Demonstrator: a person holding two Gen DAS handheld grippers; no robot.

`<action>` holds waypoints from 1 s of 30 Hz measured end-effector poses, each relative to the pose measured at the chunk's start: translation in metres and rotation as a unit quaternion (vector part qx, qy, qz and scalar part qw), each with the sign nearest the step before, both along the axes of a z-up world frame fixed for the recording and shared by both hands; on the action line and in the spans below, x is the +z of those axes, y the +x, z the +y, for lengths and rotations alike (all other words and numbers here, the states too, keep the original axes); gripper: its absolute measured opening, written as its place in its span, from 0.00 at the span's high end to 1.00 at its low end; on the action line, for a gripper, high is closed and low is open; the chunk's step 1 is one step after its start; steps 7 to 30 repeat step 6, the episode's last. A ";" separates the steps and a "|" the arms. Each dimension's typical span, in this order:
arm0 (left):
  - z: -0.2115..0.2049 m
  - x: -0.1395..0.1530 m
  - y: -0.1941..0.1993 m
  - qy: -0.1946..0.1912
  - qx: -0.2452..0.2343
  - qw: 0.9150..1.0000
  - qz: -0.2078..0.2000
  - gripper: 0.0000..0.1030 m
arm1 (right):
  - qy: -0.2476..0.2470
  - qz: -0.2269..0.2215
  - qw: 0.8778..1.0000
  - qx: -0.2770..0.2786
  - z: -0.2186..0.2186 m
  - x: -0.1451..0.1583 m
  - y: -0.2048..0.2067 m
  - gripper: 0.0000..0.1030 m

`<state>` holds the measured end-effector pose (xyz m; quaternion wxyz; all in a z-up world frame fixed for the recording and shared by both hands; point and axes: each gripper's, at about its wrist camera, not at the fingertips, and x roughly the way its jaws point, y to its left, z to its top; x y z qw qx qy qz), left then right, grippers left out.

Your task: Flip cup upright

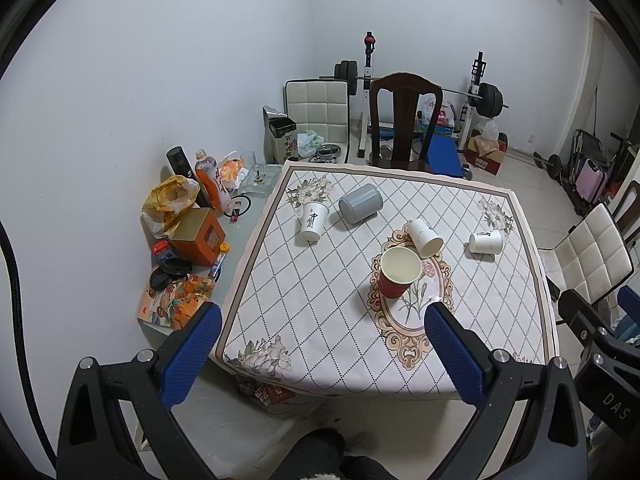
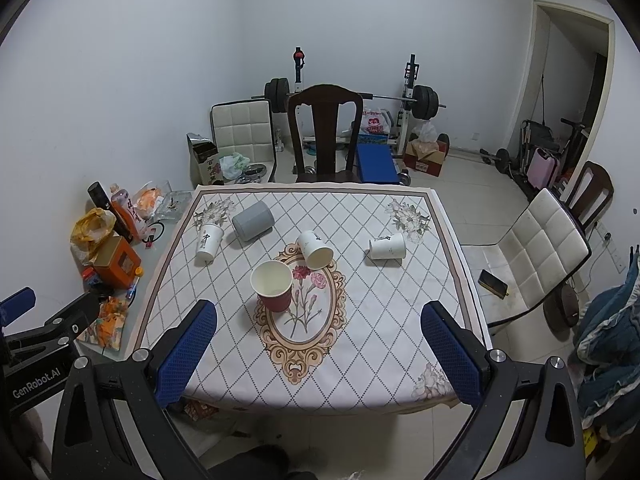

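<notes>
A red paper cup [image 1: 398, 272] [image 2: 273, 283] stands upright near the table's middle. A white cup [image 1: 425, 237] [image 2: 315, 249] lies on its side just behind it, mouth toward me. Another white cup [image 1: 485, 242] [image 2: 387, 247] lies on its side to the right. A third white cup [image 1: 313, 221] [image 2: 209, 242] stands mouth down at the left. A grey cup [image 1: 360, 203] [image 2: 253, 221] lies on its side at the back left. My left gripper [image 1: 320, 354] and right gripper [image 2: 320, 354] are open and empty, held above the table's near edge.
The table [image 1: 304, 320] [image 2: 360, 344] has a patterned cloth. A grey side table [image 1: 192, 248] on the left holds bottles, bags and an orange box. A dark wooden chair [image 2: 325, 132] stands behind the table, a white chair [image 2: 532, 256] to the right, weight equipment at the back.
</notes>
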<state>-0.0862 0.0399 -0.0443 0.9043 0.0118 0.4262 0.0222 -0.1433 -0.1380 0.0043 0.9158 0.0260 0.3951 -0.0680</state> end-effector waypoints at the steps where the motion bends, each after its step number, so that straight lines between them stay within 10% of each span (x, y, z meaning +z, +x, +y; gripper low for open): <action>1: 0.001 0.000 0.000 0.000 0.000 1.000 0.000 0.00 | 0.001 0.000 1.000 0.000 0.000 0.000 0.000 0.00; 30: -0.008 -0.001 0.000 0.010 0.003 1.000 0.000 0.00 | 0.003 0.001 1.000 0.001 -0.001 0.000 0.000 0.00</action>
